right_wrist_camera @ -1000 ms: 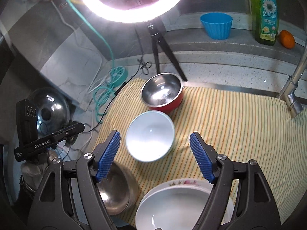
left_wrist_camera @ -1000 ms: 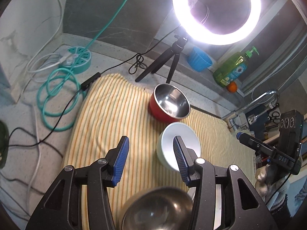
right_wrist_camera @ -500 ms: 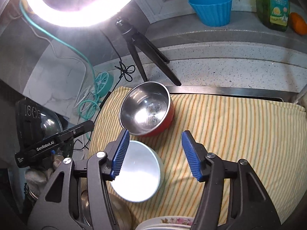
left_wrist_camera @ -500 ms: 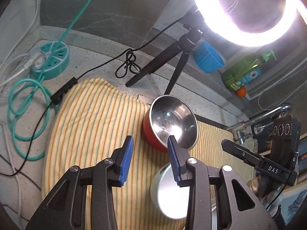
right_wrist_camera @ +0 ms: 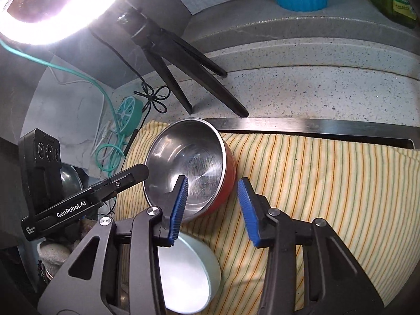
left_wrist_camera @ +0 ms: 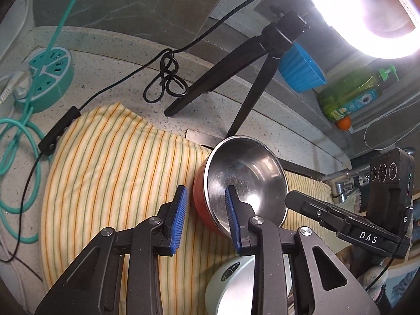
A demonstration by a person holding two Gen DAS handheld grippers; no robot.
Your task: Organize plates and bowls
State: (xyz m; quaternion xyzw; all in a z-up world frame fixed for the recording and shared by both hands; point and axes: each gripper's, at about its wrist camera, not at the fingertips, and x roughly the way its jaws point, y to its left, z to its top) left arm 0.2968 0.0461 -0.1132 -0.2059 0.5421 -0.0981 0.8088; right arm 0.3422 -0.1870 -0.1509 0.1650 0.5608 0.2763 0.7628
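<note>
Left gripper and right gripper: black frames, ribbed blue pads, silver pivot screws, white "DAS" and "GenRobot.AI" lettering

Ring light blew out top R of left-wrist view & top L of right-wrist view; heavy white glare, detail lost there. Steel bowl showed bright reflections. Tabletop evenly lit, shadows soft. Strong fisheye bending at edges, dark vignette in corners. Centre sharp, no motion blur.
</note>
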